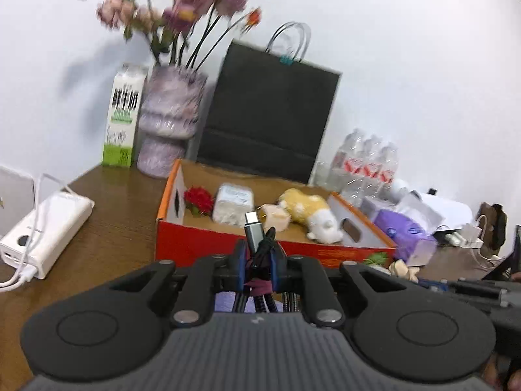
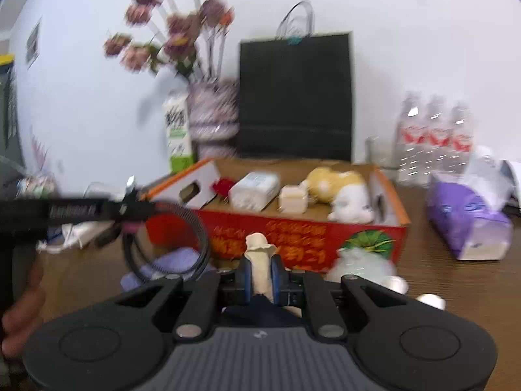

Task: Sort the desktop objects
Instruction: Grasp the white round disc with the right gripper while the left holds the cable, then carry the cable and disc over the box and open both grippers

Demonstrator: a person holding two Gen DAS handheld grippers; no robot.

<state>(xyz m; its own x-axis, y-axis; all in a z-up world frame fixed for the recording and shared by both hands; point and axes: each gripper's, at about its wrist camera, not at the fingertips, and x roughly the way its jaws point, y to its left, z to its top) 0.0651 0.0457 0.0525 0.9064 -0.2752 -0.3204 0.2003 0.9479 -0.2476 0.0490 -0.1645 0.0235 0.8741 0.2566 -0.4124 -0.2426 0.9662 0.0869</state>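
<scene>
The left gripper (image 1: pixel 258 259) is clamping a coiled black cable (image 1: pixel 260 247), its grey plug (image 1: pixel 253 228) sticking up between the blue pads (image 1: pixel 241 260), just near of the red box (image 1: pixel 208 244). The right gripper (image 2: pixel 259 280) is pinching a cream, bone-shaped piece (image 2: pixel 259 260) upright, also just near of the box's front wall. Inside the box a red flower (image 1: pixel 198 199), a tissue pack (image 1: pixel 233 203), a small cream block (image 1: pixel 276 216) and a plush toy (image 1: pixel 309 213) are lying left to right, while a purple pack (image 2: pixel 469 224) is resting on the desk (image 1: pixel 123 208) to the right.
</scene>
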